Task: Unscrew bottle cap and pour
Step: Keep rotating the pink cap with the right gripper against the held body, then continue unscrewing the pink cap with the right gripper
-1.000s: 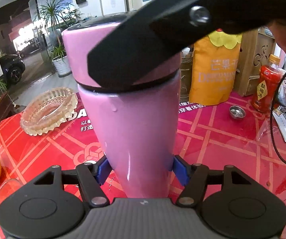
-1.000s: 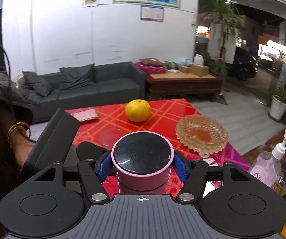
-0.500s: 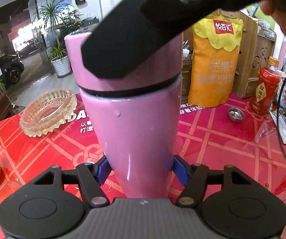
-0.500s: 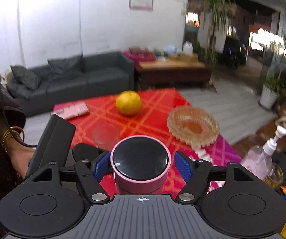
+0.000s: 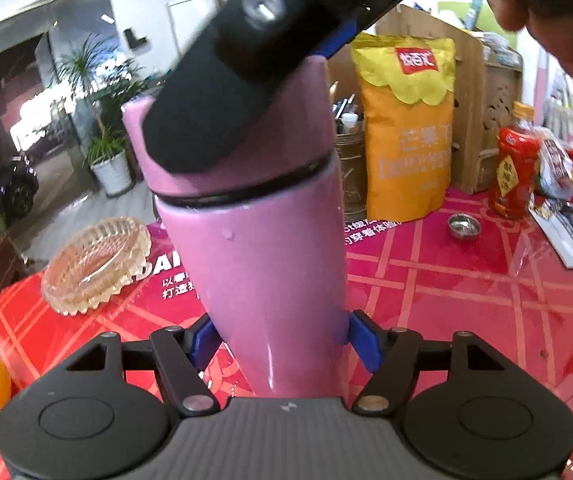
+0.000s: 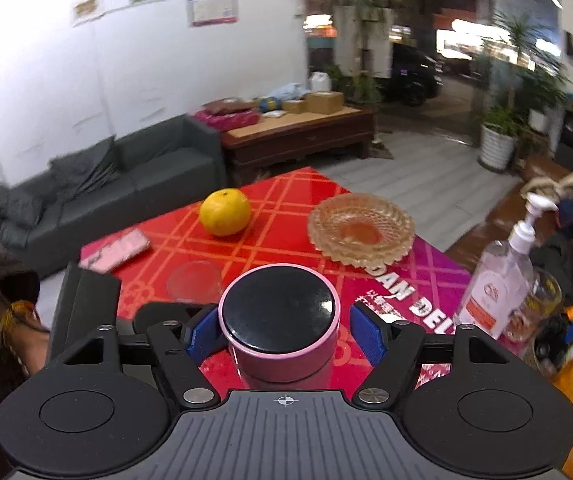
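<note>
A pink bottle (image 5: 270,280) stands upright on the red table, and my left gripper (image 5: 282,340) is shut on its lower body. Its pink cap (image 5: 226,184) sits on top, above a dark seam. In the right wrist view the cap (image 6: 280,316) has a black top. My right gripper (image 6: 282,334) sits around the cap with its blue pads (image 6: 366,338) a little apart from it, so it is open. The right gripper's black finger (image 5: 222,100) crosses the cap in the left wrist view. A clear glass (image 6: 195,282) stands on the table beyond the cap.
A glass ashtray (image 5: 94,264) and an orange (image 6: 225,212) lie on the red table (image 5: 446,300). A yellow bag (image 5: 406,128), a red drink bottle (image 5: 512,172) and a small metal cup (image 5: 463,226) stand at the back. A pump bottle (image 6: 498,280) stands to the right.
My right gripper has opened off the cap and turned about it. The left gripper keeps its hold on the bottle.
</note>
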Tool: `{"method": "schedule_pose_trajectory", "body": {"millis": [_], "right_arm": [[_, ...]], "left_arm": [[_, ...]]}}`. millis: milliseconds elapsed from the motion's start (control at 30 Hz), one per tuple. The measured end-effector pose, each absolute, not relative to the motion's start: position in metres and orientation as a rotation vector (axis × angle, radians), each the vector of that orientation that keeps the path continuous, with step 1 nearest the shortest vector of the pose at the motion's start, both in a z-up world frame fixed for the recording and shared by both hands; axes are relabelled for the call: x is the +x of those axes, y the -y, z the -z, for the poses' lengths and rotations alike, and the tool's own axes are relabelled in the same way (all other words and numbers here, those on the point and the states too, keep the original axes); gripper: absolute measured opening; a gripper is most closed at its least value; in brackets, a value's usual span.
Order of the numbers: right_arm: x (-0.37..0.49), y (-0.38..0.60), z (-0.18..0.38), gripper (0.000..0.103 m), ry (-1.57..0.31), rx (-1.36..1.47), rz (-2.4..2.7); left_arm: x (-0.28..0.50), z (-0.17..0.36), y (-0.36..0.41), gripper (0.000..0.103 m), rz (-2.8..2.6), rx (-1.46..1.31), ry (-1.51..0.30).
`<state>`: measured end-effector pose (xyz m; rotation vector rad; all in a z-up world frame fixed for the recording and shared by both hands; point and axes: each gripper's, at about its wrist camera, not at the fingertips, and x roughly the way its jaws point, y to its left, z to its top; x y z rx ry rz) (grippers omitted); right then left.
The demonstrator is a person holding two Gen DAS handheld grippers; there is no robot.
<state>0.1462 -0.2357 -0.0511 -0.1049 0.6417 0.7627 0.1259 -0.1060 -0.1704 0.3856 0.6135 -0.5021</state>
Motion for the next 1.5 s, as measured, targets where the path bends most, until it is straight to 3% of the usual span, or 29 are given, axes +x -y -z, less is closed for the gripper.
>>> {"method": "schedule_pose_trajectory", "body": {"millis": [200, 333, 700, 767, 1200, 1267, 1333, 1500], "right_arm": [[0.131, 0.238, 0.053, 0.072, -0.608, -0.021, -0.679], [0.127, 0.232, 0.057, 0.072, -0.580, -0.033, -0.637], [0.117, 0.214, 0.065, 0.072, -0.503, -0.066, -0.518], [0.115, 0.211, 0.067, 0.063, -0.488, -0.072, -0.497], [0.123, 0.226, 0.072, 0.064, -0.437, -0.076, -0.588], [0.124, 0.225, 0.071, 0.065, -0.448, -0.054, -0.566], [0.125, 0.225, 0.070, 0.077, -0.458, -0.033, -0.544], [0.121, 0.216, 0.070, 0.078, -0.460, -0.051, -0.521]], "left_arm": [[0.126, 0.180, 0.103, 0.078, 0.496, 0.388, -0.600], [0.128, 0.184, 0.092, 0.067, 0.577, 0.333, -0.575], [0.123, 0.193, 0.077, 0.066, 0.637, 0.258, -0.508], [0.125, 0.193, 0.078, 0.066, 0.635, 0.256, -0.515], [0.128, 0.192, 0.080, 0.066, 0.633, 0.254, -0.534], [0.128, 0.191, 0.079, 0.066, 0.631, 0.252, -0.536], [0.128, 0.191, 0.081, 0.066, 0.628, 0.252, -0.538], [0.129, 0.191, 0.083, 0.066, 0.622, 0.250, -0.545]]}}
